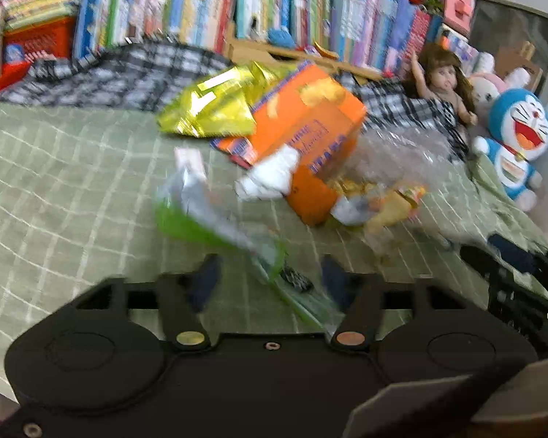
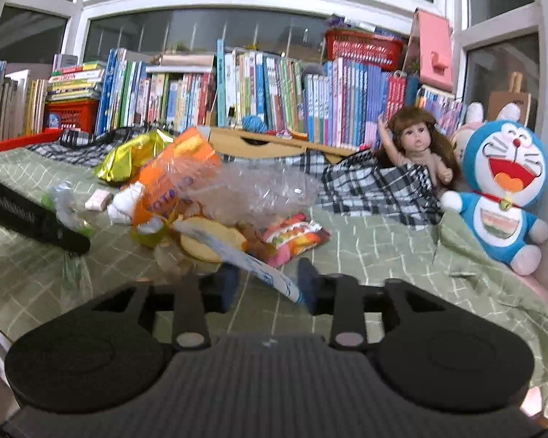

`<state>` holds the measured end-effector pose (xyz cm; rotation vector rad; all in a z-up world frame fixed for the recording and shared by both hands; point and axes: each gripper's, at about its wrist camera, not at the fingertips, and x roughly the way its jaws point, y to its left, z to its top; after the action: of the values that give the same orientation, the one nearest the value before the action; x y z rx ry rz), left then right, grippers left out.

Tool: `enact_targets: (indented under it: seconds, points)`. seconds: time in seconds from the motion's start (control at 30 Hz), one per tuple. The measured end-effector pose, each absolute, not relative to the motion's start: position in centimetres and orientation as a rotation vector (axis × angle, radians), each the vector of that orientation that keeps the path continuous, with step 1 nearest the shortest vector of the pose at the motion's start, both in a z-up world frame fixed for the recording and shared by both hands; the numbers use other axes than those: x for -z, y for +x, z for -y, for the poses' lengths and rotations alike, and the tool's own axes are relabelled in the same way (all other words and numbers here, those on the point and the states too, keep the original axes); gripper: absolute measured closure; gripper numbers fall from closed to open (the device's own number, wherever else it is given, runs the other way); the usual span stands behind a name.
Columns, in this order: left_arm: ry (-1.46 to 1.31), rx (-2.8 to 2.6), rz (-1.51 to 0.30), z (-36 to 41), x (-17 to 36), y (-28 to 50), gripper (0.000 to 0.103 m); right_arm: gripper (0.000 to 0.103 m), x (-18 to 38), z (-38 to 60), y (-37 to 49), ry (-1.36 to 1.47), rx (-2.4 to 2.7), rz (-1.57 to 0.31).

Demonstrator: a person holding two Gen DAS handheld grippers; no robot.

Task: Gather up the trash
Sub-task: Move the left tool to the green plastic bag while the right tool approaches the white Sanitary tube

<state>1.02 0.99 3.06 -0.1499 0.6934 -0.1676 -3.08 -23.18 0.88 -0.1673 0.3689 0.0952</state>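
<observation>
Trash lies heaped mid-bed on the green checked cover [image 2: 383, 255]; the pile holds an orange box [image 1: 310, 124], a gold bag [image 1: 208, 109], a clear crumpled bag [image 2: 259, 189], a white wad [image 1: 270, 175], a candy packet [image 2: 292, 237] and a yellow wrapper [image 2: 204, 241]; all touch or overlap one another; a small pale item [image 2: 98, 199] lies apart, at the pile's left edge.

Left tongs [image 1: 270, 281]: apart; a green wrapper [image 1: 215, 219] lies between the fingers, blurred; whether the pads press it cannot be told, though a gap shows on the left side; judged not gripped.

Right tongs [image 2: 268, 284]: apart; a white-and-blue wrapper [image 2: 252, 262] slants across the gap, its lower end near the right finger [image 2: 308, 284]; the left pad stands clear of it; judged not clamped.

Step in hand, as judged: gathering loose wrappers toward the heap, each tong dealing with one piece at the pile's near edge; no bin or sack for the trash appears in either view.

Next move calls for: closing each tong squarely on its wrapper, taking thin film near a fold so it does not slip; then carrying it to the pile or to a receptacle, wherever that stands; the doll [image 2: 416, 146], the blue plush [image 2: 504, 189] and the plaid cloth [image 2: 376, 189] stand to the right and are not trash; keep clear of them.
</observation>
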Motion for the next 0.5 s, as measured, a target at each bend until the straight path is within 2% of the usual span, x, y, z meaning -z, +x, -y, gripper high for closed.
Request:
enact_targets:
  seconds: [0.13,0.2,0.3,0.4,0.5]
  points:
    - [-0.176,0.109,-0.666,-1.0,-2.8,1.6,0.019,0.044,-0.1,22.0,-2.1,-0.233,-0.097,-0.38]
    - [-0.225,0.065,-0.662,-1.2,-2.2,2.2,0.008,0.044,0.1,21.4,-1.7,-0.258,-0.102,-0.376]
    - [-0.273,0.011,-0.653,-1.3,-1.4,2.4,0.007,0.044,0.2,20.6,-1.5,-0.321,-0.109,-0.353]
    - [-0.241,0.018,-0.677,-1.1,-0.9,2.8,0.007,0.037,0.2,19.8,-1.6,-0.394,-0.136,-0.35]
    - [-0.231,0.038,-0.693,-1.0,-0.9,2.9,0.01,0.032,-0.3,20.7,-1.1,-0.265,-0.191,-0.436]
